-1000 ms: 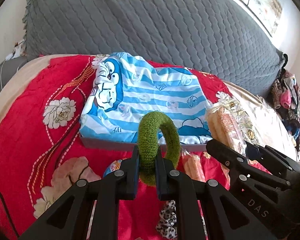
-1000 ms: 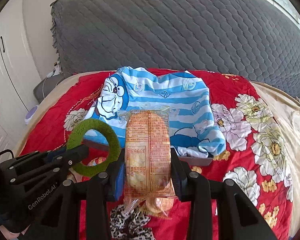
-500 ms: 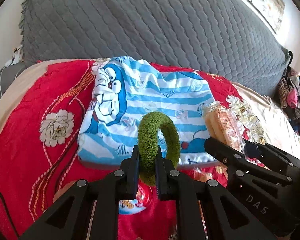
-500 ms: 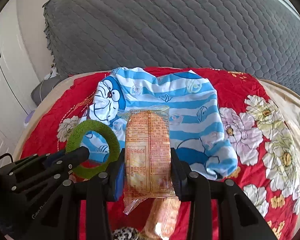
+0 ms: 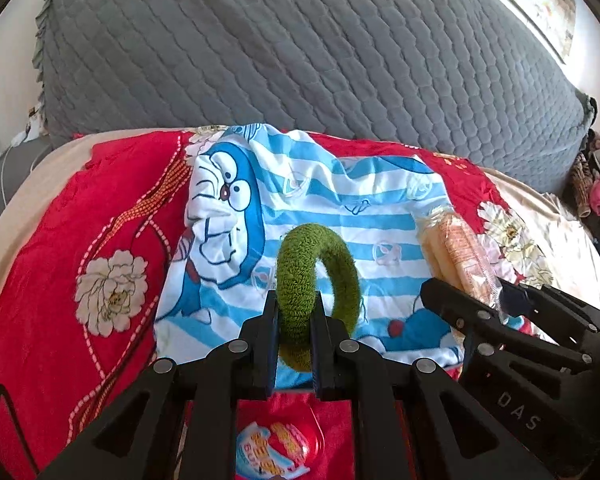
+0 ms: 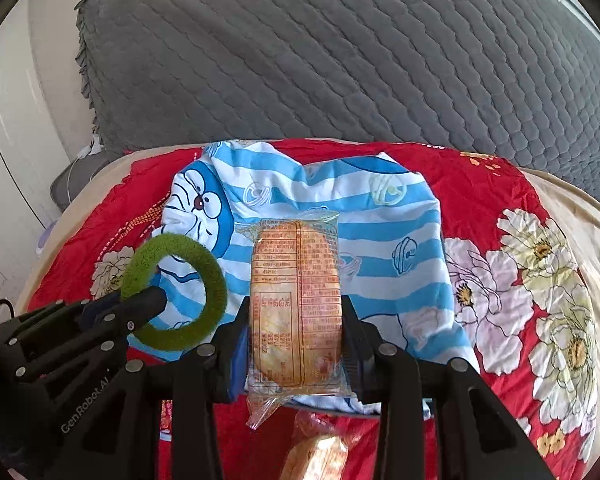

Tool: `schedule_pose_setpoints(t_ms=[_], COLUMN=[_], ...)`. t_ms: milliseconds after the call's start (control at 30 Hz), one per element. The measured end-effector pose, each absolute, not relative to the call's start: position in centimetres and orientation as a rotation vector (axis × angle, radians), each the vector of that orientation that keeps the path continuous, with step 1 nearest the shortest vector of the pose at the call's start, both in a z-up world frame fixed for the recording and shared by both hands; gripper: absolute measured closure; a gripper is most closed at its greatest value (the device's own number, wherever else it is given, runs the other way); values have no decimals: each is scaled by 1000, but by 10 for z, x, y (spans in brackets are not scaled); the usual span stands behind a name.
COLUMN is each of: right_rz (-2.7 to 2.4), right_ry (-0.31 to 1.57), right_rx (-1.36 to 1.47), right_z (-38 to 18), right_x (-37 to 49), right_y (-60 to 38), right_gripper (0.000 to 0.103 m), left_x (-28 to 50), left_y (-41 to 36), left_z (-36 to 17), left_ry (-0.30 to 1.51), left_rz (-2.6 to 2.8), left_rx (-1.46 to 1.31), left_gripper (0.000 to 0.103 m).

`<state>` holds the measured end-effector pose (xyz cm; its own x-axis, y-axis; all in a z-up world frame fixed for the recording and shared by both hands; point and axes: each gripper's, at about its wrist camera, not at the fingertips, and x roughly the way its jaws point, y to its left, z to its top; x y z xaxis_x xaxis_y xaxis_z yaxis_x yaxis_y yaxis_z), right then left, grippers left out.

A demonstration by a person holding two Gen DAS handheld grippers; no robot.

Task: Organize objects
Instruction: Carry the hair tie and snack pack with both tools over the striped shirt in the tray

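My left gripper (image 5: pixel 294 312) is shut on a green fuzzy hair ring (image 5: pixel 300 276) and holds it upright above the near edge of a blue-striped Doraemon cloth (image 5: pixel 320 208). My right gripper (image 6: pixel 296 320) is shut on a clear-wrapped orange snack packet (image 6: pixel 296 300), held upright over the same cloth (image 6: pixel 340 200). The ring also shows in the right wrist view (image 6: pixel 180 288), and the packet in the left wrist view (image 5: pixel 456 252). The two grippers are side by side.
A red floral blanket (image 5: pixel 80 248) covers the bed. A grey quilted headboard cover (image 5: pixel 300 60) stands behind. A small round red-and-blue packet (image 5: pixel 280 450) lies below my left gripper. Another snack packet (image 6: pixel 316 458) lies below my right gripper. Clothes (image 5: pixel 596 184) pile at the far right.
Both grippers have moved forward and up over the Doraemon cloth, each keeping its object. The leopard-print item below has left view.
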<state>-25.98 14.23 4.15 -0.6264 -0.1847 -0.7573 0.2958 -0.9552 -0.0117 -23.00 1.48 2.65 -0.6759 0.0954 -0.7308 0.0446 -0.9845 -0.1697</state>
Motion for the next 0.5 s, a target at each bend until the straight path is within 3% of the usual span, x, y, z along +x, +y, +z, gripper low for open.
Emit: schedule_pose_setpoints(t_ms=[500], right_rz=[-2617], right_ry=[241], right_rx=[1258], right_z=[17], right_x=[-303], right_y=[141], right_gripper=[64], left_x=[-275], left_y=[10], left_z=[-1], left_ry=[-268], left_rz=[2836], left_rx=[-1324], left_gripper=[90])
